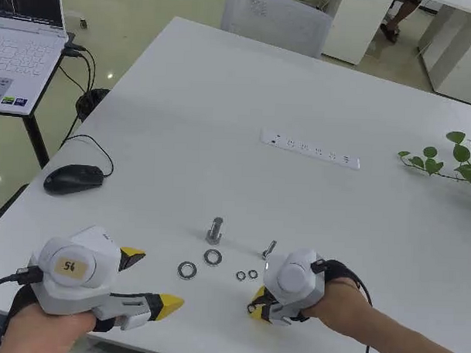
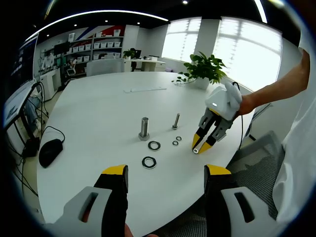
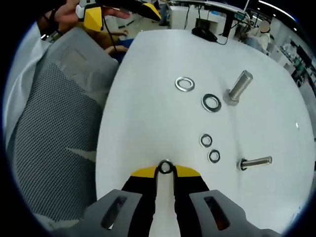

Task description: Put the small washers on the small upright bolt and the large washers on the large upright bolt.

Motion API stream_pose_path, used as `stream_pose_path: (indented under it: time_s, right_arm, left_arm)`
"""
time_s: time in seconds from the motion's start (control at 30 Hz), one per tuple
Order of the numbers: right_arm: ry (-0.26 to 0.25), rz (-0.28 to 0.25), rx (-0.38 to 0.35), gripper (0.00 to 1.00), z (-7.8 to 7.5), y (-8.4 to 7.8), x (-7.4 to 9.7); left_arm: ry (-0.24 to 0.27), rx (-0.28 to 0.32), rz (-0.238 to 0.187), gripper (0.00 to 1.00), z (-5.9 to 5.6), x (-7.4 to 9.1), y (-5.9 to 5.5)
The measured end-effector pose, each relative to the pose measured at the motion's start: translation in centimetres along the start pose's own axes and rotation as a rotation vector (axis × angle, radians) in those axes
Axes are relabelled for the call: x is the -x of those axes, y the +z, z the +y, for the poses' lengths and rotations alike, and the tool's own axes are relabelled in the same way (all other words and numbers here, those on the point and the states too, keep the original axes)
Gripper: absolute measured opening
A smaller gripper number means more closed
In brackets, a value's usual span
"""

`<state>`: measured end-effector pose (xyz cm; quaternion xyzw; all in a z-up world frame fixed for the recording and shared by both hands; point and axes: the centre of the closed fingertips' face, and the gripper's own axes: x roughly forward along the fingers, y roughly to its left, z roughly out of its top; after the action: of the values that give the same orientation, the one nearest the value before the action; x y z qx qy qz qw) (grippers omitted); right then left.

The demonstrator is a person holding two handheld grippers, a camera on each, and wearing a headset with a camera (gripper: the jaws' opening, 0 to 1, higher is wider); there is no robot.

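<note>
While the left gripper (image 1: 151, 280) hovers at the near edge of the white table (image 1: 222, 129) with jaws wide apart and empty, the right gripper (image 3: 166, 174) is clamped tight on one small steel washer (image 3: 165, 167), pinched between its yellow tips. Two loose small steel washers (image 3: 206, 140) lie flat, side by side, near the small upright steel bolt (image 3: 256, 162). Two large flat steel washers (image 3: 211, 102) lie by the large upright steel bolt (image 3: 239, 88), one just beside its base
</note>
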<state>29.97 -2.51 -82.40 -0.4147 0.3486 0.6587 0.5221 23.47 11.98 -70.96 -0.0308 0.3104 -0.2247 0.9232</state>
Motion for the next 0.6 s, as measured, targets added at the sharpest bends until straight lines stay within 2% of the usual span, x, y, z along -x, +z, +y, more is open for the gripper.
stream_pose_path:
  time_s: [0.2,0.33,0.47,0.6]
  right_arm:
    - [-0.032,-0.035,-0.082,0.13,-0.8,0.0,0.9]
    - [-0.042,-0.033,-0.099,0.13,-1.1,-0.4,1.3]
    - [-0.081,-0.058,-0.140,0.13,-2.0,-0.2,2.2]
    - [-0.128,-0.087,-0.179,0.13,-3.5,0.1,3.5]
  left_arm:
    - [-0.004,0.003,0.002,0.62,-0.1,-0.1,-0.2]
    - [-0.007,0.002,0.006,0.62,-0.2,-0.1,-0.3]
    - [-0.005,0.001,0.003,0.62,-0.1,0.0,-0.1]
    - [-0.005,0.000,0.001,0.62,0.1,-0.1,0.0]
